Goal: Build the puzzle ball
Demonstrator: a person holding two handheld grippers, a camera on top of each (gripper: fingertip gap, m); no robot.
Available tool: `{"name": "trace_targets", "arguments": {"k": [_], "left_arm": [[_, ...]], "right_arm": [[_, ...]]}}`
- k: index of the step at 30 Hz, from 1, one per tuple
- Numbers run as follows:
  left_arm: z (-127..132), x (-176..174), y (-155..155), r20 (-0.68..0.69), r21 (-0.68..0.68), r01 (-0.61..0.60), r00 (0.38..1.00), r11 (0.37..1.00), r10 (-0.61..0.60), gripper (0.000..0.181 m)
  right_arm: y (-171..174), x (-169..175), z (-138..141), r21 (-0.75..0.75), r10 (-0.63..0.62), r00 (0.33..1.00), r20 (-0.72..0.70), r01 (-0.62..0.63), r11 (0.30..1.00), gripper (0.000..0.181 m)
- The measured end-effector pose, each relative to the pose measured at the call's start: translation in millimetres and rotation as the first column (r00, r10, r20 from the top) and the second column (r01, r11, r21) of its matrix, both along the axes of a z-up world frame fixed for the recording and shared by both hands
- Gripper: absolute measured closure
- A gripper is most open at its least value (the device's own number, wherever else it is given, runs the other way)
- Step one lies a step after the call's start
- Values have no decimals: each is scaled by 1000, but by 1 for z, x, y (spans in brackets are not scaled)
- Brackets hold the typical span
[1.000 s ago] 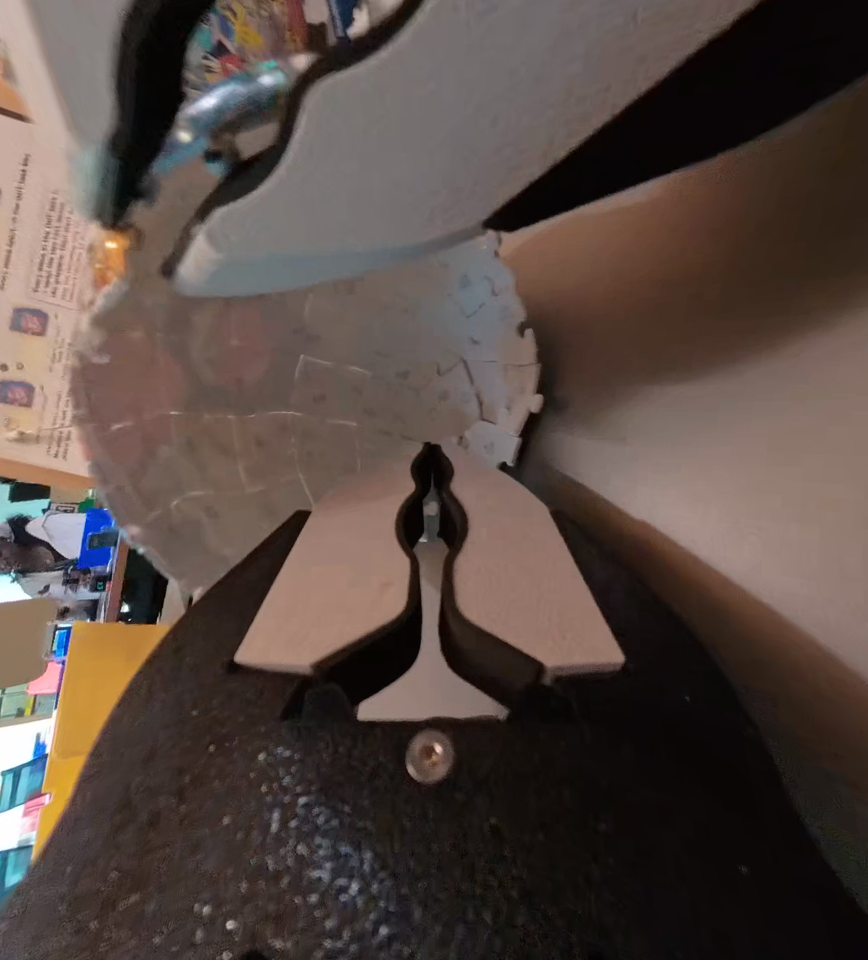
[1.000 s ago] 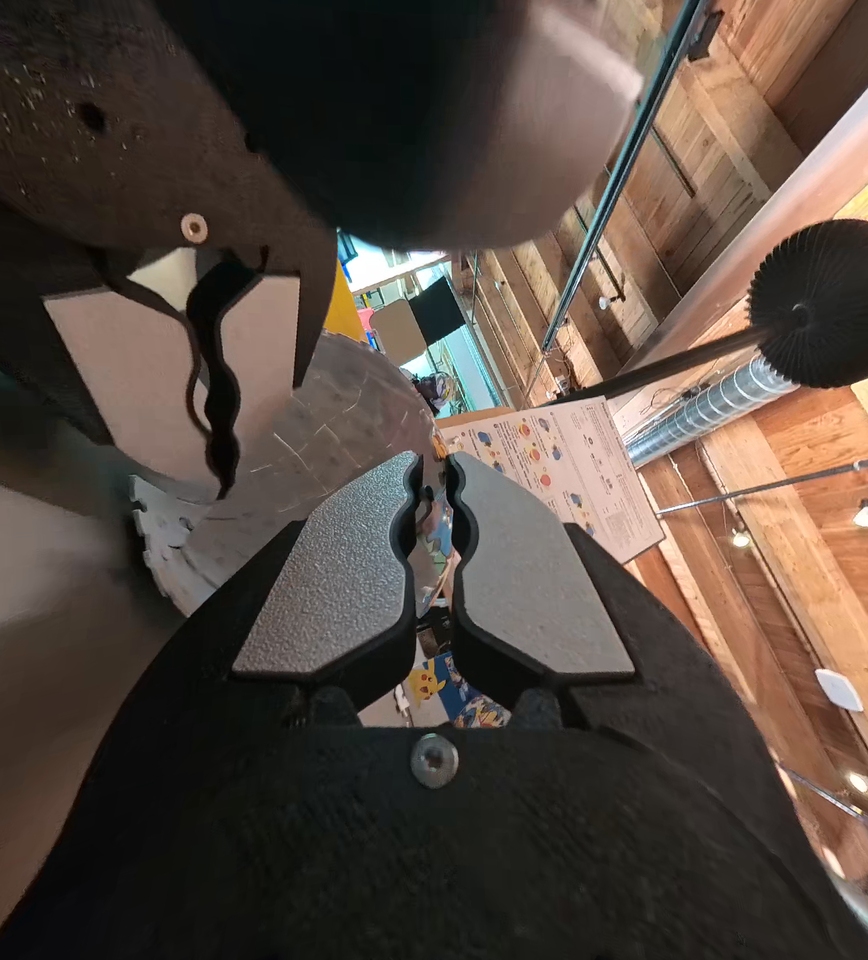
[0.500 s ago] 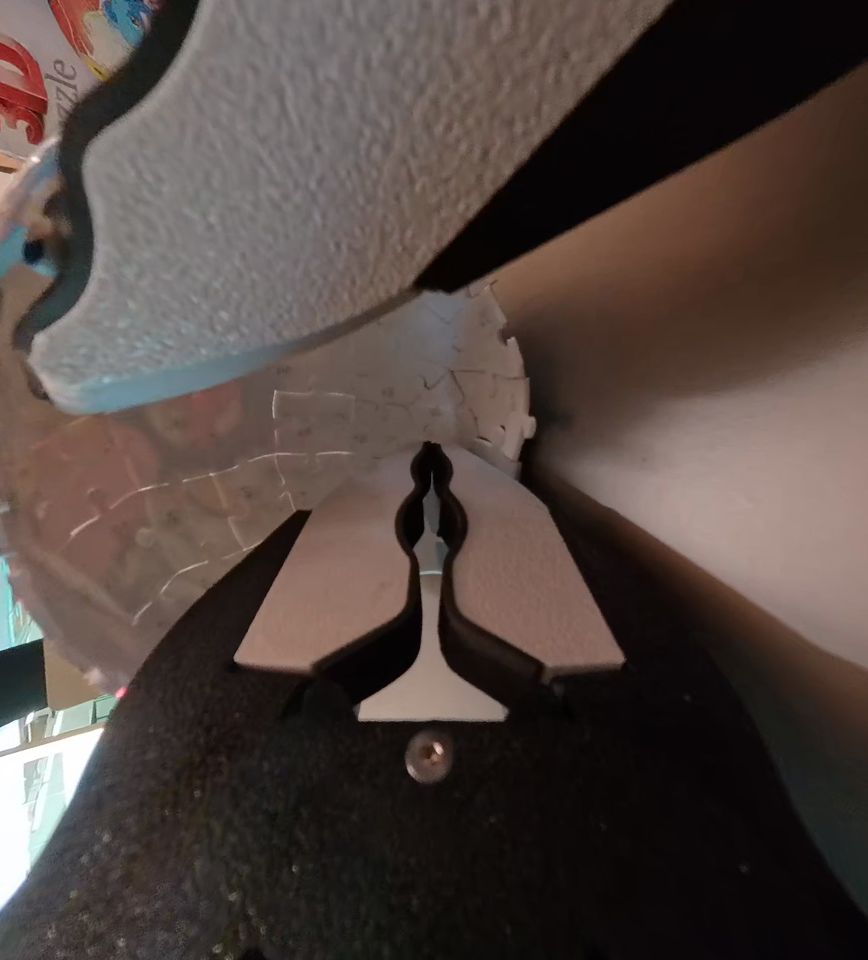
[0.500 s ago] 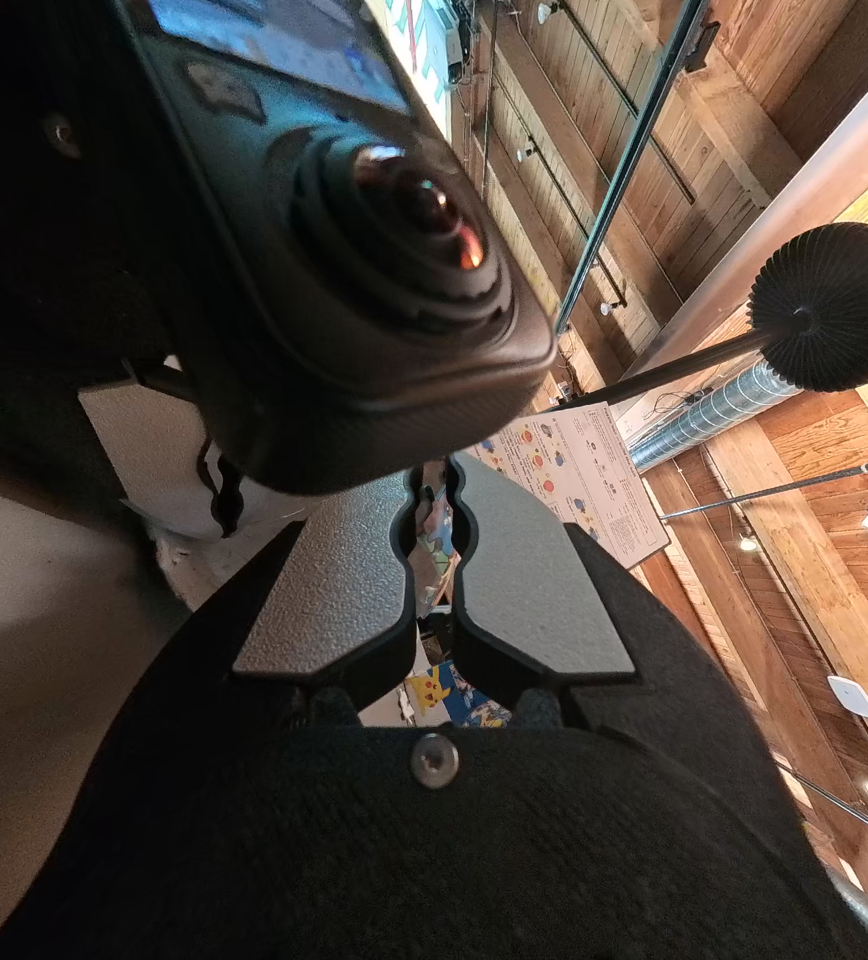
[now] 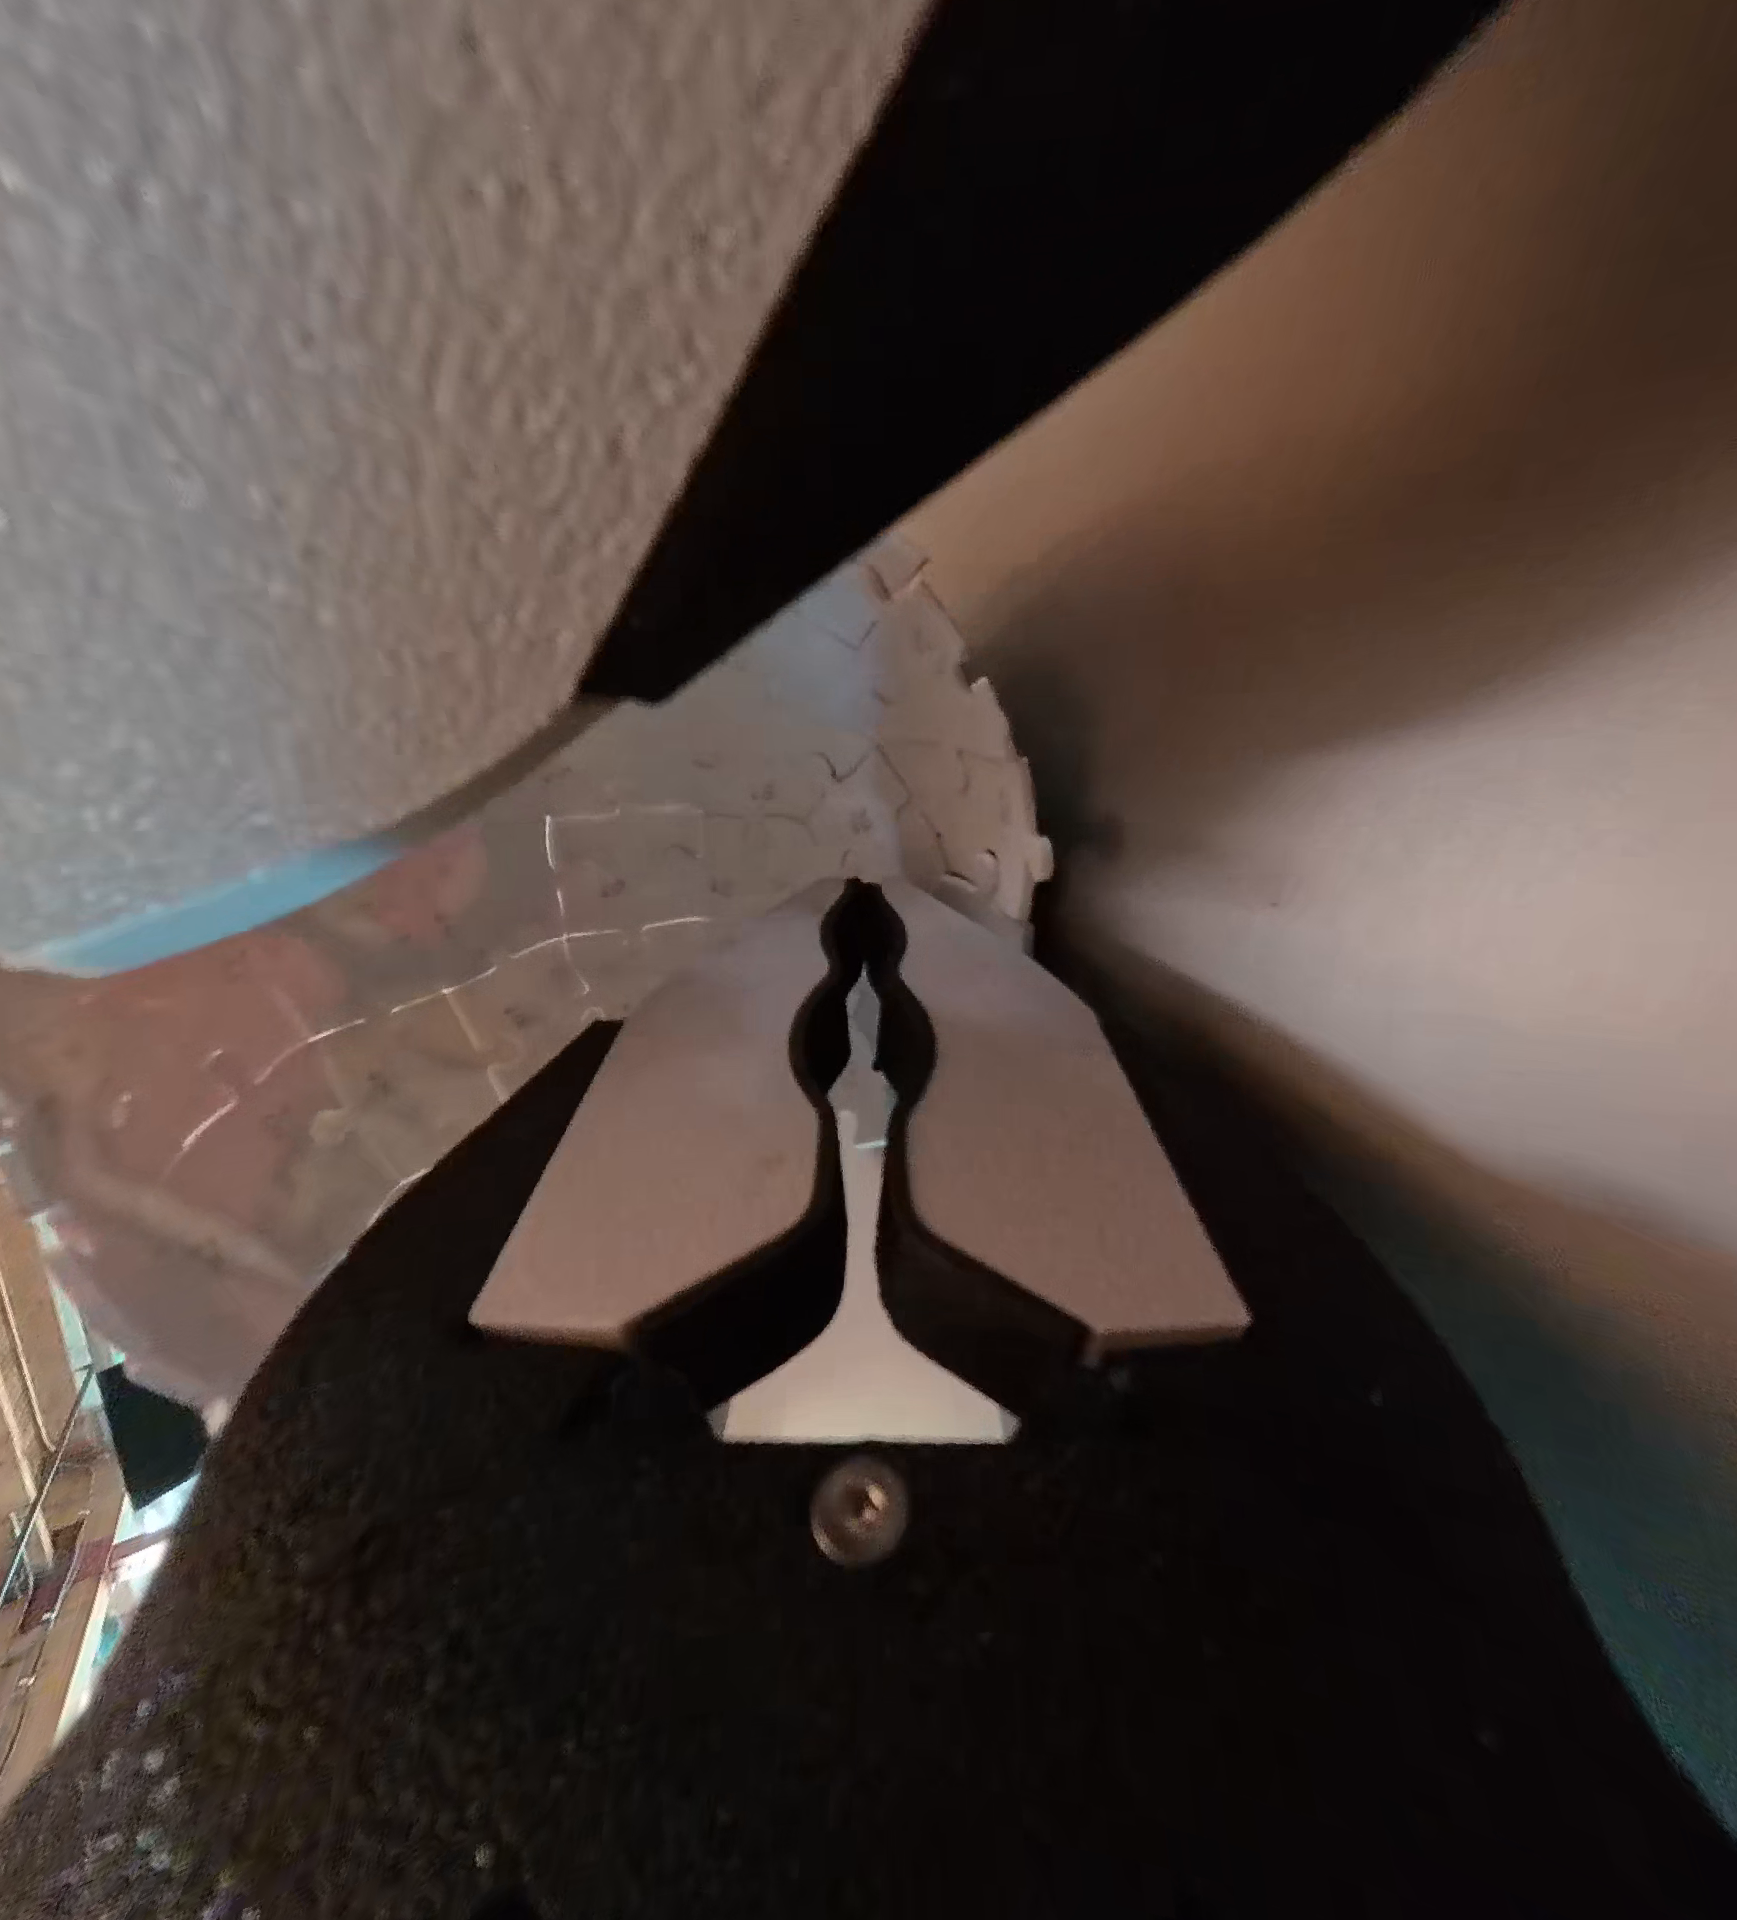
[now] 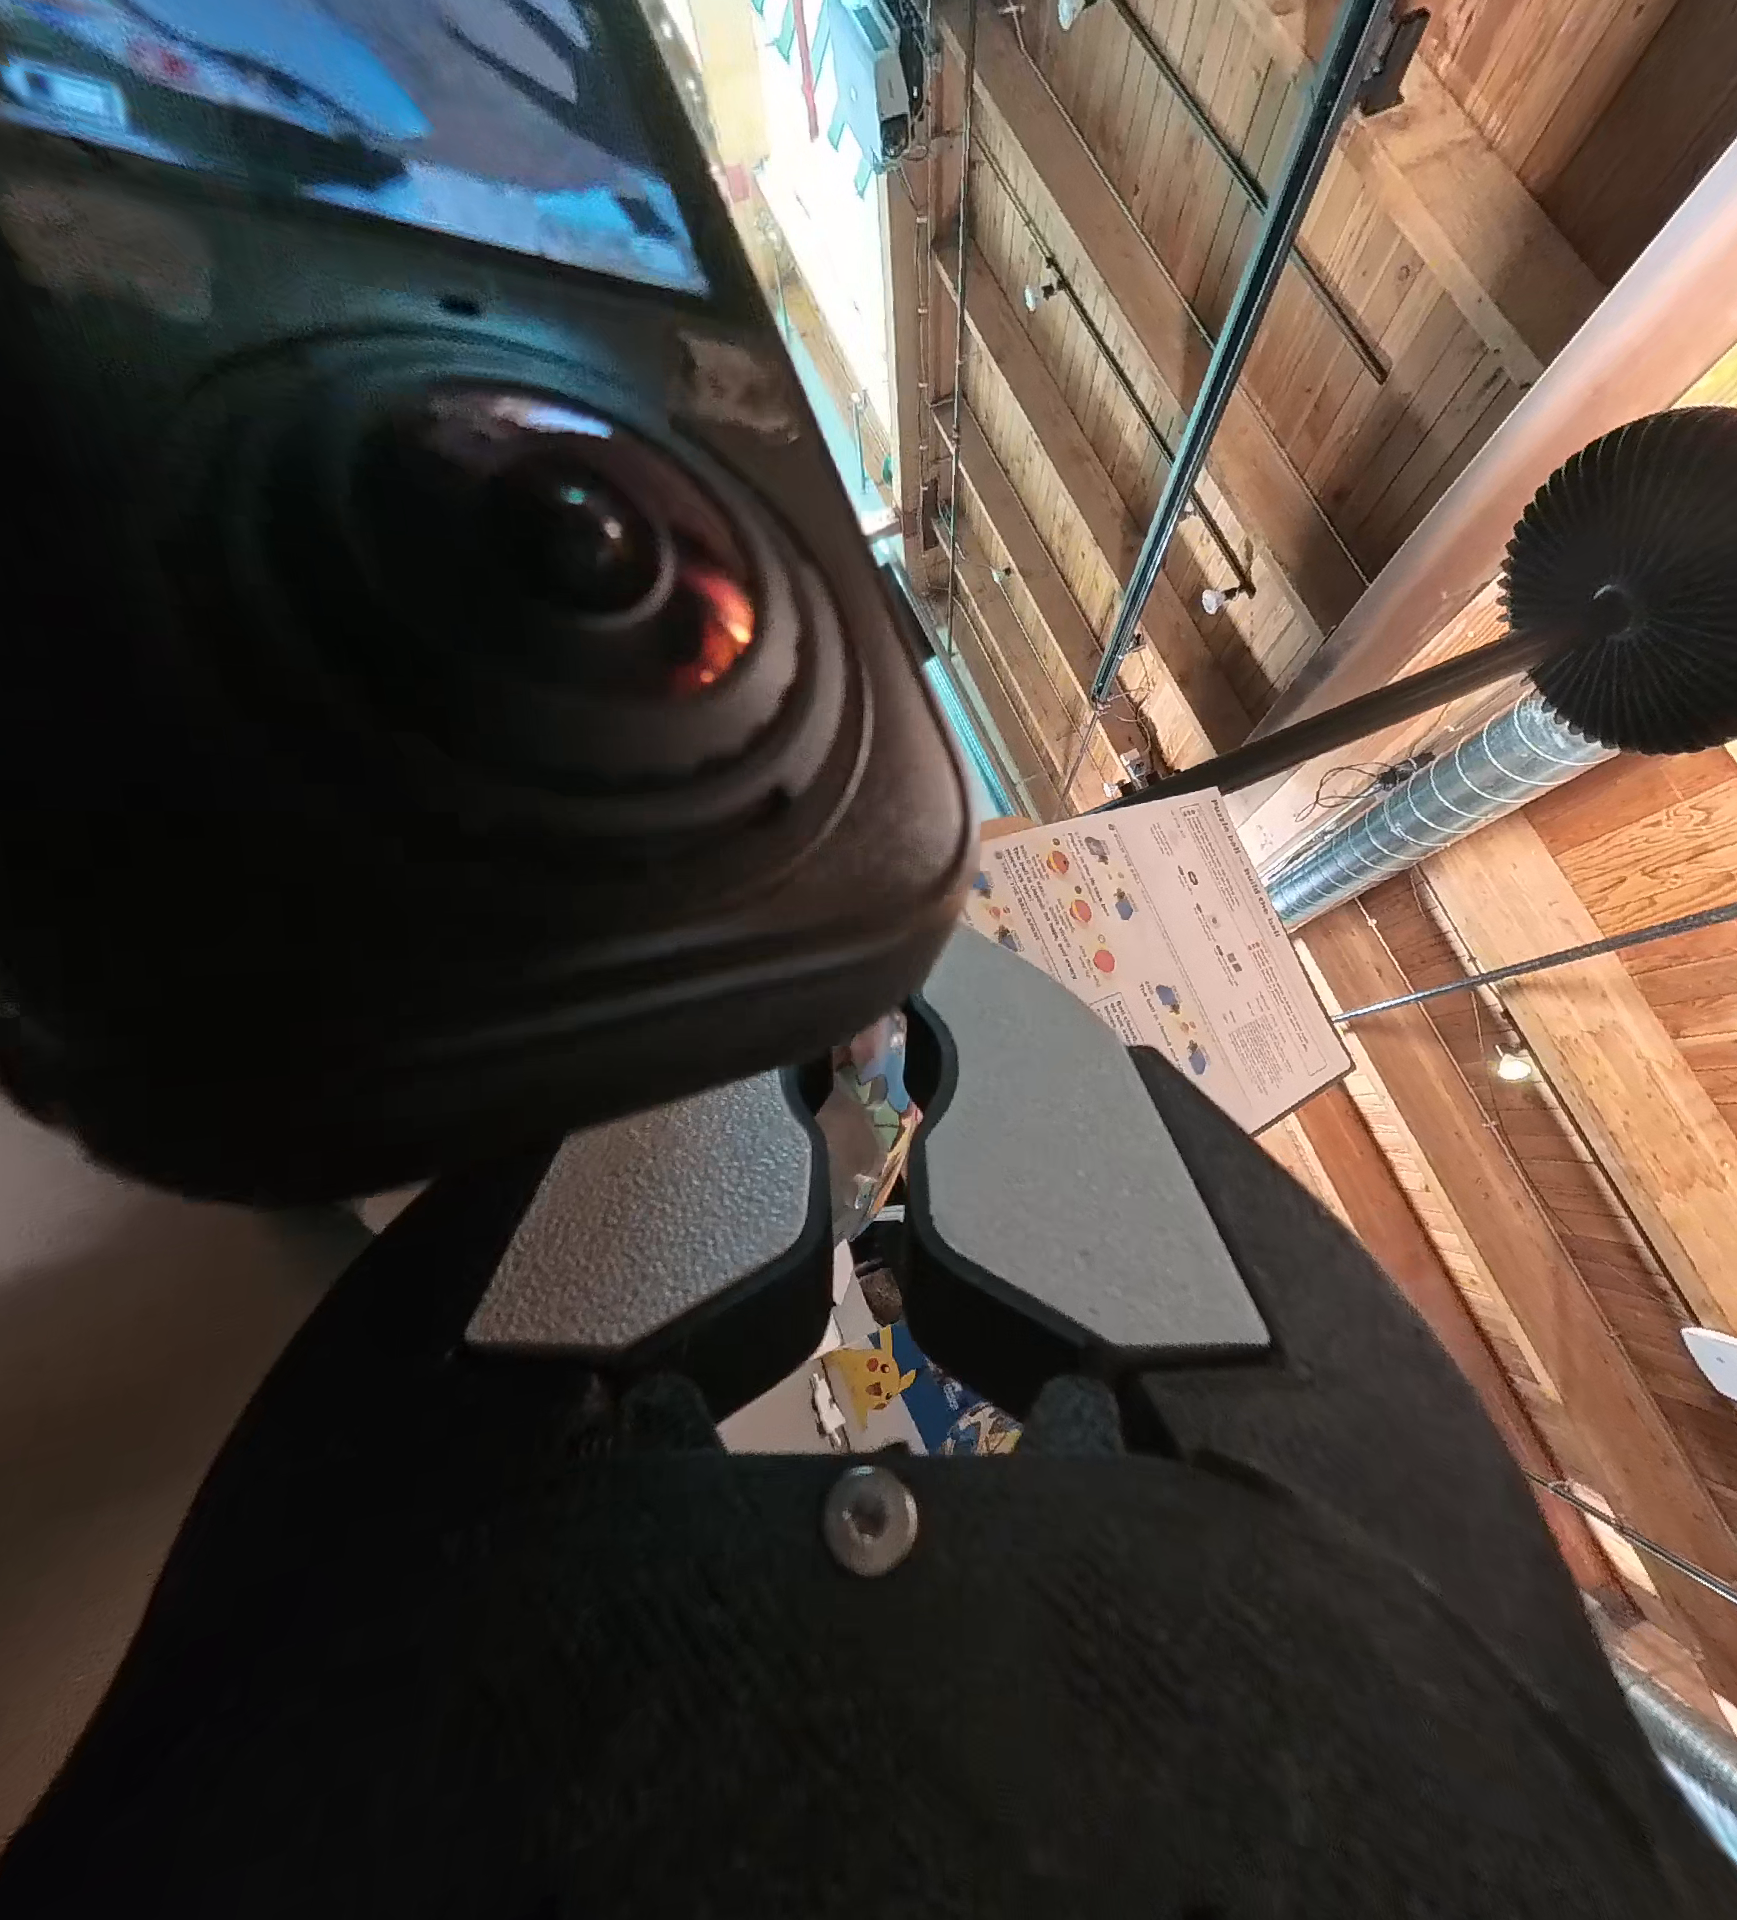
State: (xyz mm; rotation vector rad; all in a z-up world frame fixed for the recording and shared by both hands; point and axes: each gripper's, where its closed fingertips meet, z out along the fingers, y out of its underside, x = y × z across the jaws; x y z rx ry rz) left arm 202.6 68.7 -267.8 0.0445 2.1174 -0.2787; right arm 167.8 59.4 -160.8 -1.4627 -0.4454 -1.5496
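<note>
The puzzle ball is a part-built curved shell (image 5: 718, 831), seen from its pale inner side with a jagged rim at the right. My left gripper (image 5: 859, 914) is shut on the shell's near edge. One grey pad of my right gripper (image 5: 324, 416) fills the upper left, very close over the shell. In the right wrist view my right gripper (image 6: 895, 1049) is shut on a coloured bit of the shell's rim (image 6: 869, 1117). I cannot tell whether that bit is a loose piece. The left gripper's camera body (image 6: 428, 623) hides the rest of the shell.
The tan table top (image 5: 1415, 935) lies just right of the shell. A printed instruction sheet (image 6: 1176, 956) stands beyond the right gripper. A box with cartoon art (image 6: 874, 1371) shows between the fingers. Wooden ceiling, a silver duct (image 6: 1415, 821) and a black ribbed disc (image 6: 1664, 582) lie behind. The tips of one gripper are about 11 cm away from the tips of the other.
The two grippers have drawn closer together. The right gripper's pad now fills more of the left wrist view, and the left gripper's camera now covers the shell in the right wrist view.
</note>
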Motion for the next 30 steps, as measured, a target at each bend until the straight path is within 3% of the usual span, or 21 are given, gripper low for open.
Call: {"name": "trace_targets", "arguments": {"k": [5, 9, 16, 30], "left_arm": [[3, 1, 0, 42, -91, -2, 999, 996, 6, 181], [17, -2, 5, 160, -118, -6, 987, 993, 25, 181], [24, -9, 15, 150, -178, -42, 986, 983, 69, 181], [1, -2, 0, 6, -6, 35, 999, 999, -35, 181]], "right_arm": [[1, -1, -2, -15, 1, 1000, 10, -1, 1000, 173], [1, -2, -1, -15, 0, 1000, 11, 0, 1000, 173], [1, -2, -1, -10, 4, 1000, 5, -4, 1000, 173], [0, -1, 0, 11, 11, 1000, -19, -11, 1000, 174]]}}
